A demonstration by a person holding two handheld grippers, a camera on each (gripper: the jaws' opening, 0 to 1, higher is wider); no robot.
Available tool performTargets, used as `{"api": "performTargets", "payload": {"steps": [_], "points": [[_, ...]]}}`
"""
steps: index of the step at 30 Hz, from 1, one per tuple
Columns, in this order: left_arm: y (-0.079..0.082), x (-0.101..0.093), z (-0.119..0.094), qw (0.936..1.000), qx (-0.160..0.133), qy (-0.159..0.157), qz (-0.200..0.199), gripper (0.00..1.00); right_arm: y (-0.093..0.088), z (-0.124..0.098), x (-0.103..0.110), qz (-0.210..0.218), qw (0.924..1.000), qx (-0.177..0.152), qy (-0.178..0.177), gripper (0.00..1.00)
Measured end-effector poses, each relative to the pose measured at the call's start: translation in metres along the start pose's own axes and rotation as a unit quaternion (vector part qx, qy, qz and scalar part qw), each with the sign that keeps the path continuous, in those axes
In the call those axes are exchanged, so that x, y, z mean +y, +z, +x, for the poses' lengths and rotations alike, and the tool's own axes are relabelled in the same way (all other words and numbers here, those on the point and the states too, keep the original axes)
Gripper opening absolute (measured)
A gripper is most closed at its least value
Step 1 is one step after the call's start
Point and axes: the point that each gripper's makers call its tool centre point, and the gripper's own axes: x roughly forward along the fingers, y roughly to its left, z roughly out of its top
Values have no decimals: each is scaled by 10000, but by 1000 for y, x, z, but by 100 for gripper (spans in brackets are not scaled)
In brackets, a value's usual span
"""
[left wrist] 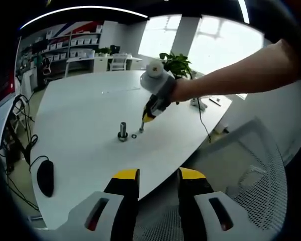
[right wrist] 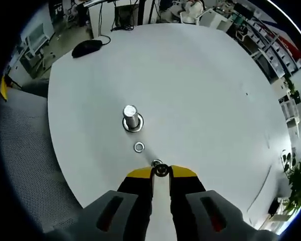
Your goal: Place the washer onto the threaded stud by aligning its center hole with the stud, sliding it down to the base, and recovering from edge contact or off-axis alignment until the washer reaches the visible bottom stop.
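One washer lies flat beside the unlabelled stud.

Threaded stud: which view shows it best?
Right gripper view: the stud stands large and near centre on the table, top and base clear. Left gripper view shows it small and distant, beside the right gripper.

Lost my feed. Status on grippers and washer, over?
Right gripper shut on washer at the table. Left gripper open, held back. Stud bare; second washer lies beside it.
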Motion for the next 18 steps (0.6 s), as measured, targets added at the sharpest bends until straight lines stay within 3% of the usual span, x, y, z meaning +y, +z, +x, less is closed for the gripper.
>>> {"api": "performTargets", "payload": {"steps": [18], "points": [[0,-1,-2,10000,50,37,2,28,-15,30,-1,59,9993,291,207,14]]}}
